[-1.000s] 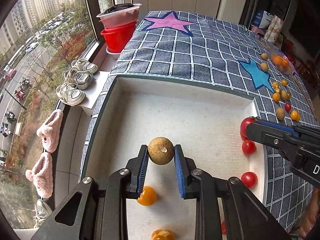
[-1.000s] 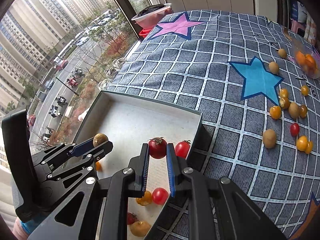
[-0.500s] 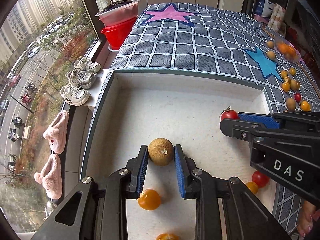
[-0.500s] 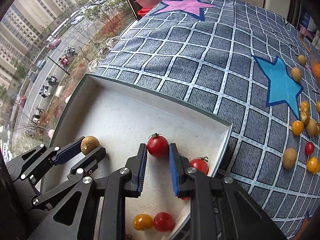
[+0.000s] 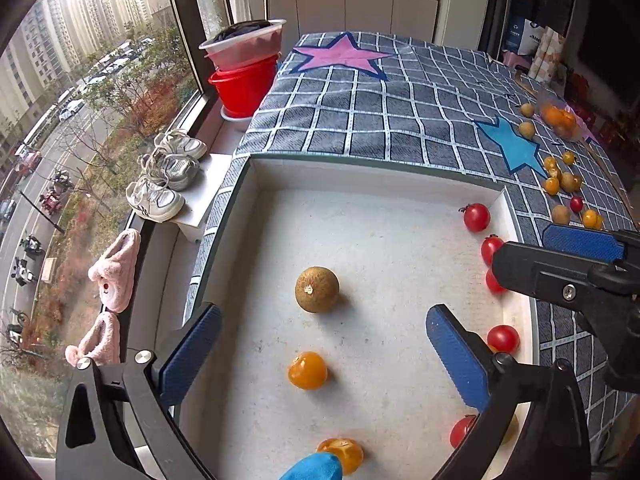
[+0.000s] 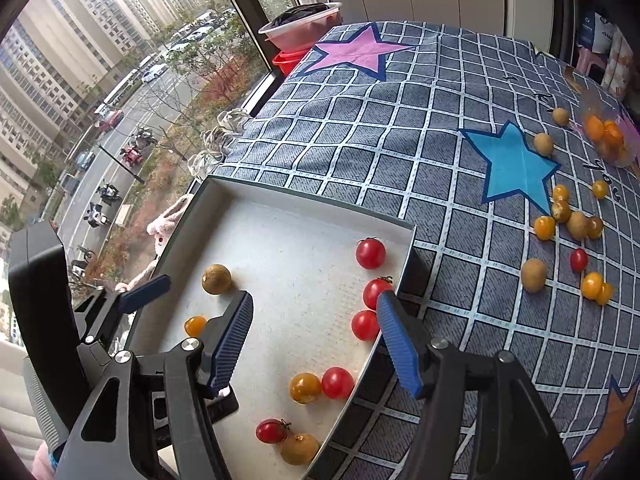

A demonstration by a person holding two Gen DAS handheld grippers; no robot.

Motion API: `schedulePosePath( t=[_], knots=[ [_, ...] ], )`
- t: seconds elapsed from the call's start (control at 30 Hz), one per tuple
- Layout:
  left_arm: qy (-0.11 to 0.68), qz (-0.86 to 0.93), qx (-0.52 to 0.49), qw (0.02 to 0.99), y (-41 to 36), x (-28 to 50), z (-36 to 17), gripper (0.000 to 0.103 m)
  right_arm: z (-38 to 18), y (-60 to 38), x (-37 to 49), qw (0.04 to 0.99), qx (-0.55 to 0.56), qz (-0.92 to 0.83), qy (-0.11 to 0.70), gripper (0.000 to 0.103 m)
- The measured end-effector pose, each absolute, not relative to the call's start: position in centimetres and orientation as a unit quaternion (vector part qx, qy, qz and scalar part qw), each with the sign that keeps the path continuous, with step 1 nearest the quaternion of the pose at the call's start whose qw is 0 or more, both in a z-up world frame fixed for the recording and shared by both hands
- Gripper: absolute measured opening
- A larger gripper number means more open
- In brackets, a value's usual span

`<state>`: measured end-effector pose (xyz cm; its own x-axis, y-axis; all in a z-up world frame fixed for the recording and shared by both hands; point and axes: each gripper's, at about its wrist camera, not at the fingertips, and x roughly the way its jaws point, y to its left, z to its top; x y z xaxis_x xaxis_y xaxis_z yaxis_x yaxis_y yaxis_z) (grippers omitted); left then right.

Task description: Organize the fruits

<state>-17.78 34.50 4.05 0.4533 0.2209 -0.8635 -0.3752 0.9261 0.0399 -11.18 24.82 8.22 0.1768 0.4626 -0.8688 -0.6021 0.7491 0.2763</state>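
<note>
Spreading just now, both tongs [image 5: 320, 344] [image 6: 316, 336] hang empty inside tray [image 5: 360, 164] walls.

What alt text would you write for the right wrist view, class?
The right claw hangs open and empty over a white tray holding red tomatoes, yellow ones and a brown fruit. More fruit lies scattered on the checked cloth beside it.

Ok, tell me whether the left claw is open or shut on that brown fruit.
Open. The left claw has just been opening; its blue pads stand wide apart, and the brown fruit lies free on the tray floor beyond them.
</note>
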Motion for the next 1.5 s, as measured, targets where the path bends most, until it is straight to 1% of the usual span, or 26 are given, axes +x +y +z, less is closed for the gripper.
schedulePosePath(
  t=[0.1,0.17,0.2,0.27,0.33,0.47,0.5,0.57,0.93,1.17,1.5],
  knots=[
    [0.497,0.170,-0.080,0.847,34.4,-18.0,4.4,0.103,8.5,23.9,-11.7,0.766,-0.061,0.343,0.540,0.074],
    [0.498,0.169,-0.077,0.847,34.2,-18.4,4.6,0.103,8.7,23.5,-11.9,0.767,-0.058,0.341,0.541,0.076],
    [0.500,0.169,-0.075,0.846,34.1,-18.6,4.6,0.103,8.9,23.3,-12.1,0.767,-0.057,0.341,0.540,0.079],
    [0.501,0.170,-0.072,0.846,33.7,-19.2,4.9,0.103,9.2,23.0,-12.6,0.771,-0.063,0.337,0.537,0.080],
    [0.495,0.174,-0.070,0.849,33.3,-20.0,5.3,0.103,9.5,22.7,-13.2,0.773,-0.070,0.334,0.535,0.086],
    [0.489,0.182,-0.072,0.850,32.6,-21.7,6.0,0.103,9.9,21.9,-14.5,0.778,-0.078,0.324,0.532,0.092],
    [0.490,0.182,-0.074,0.849,32.4,-22.1,6.1,0.103,9.9,21.8,-14.7,0.781,-0.081,0.320,0.530,0.096],
    [0.496,0.181,-0.077,0.846,32.0,-22.9,6.0,0.103,10.0,21.6,-15.3,0.787,-0.090,0.313,0.525,0.101],
    [0.486,0.186,-0.096,0.849,30.7,-27.2,6.5,0.103,9.5,20.9,-19.3,0.795,-0.147,0.268,0.524,0.102],
    [0.484,0.190,-0.103,0.848,30.3,-28.8,6.3,0.103,9.4,20.0,-21.4,0.800,-0.146,0.263,0.519,0.102],
    [0.482,0.189,-0.088,0.851,29.1,-29.8,6.6,0.103,9.6,19.7,-23.1,0.802,-0.146,0.268,0.513,0.102]
  ],
)
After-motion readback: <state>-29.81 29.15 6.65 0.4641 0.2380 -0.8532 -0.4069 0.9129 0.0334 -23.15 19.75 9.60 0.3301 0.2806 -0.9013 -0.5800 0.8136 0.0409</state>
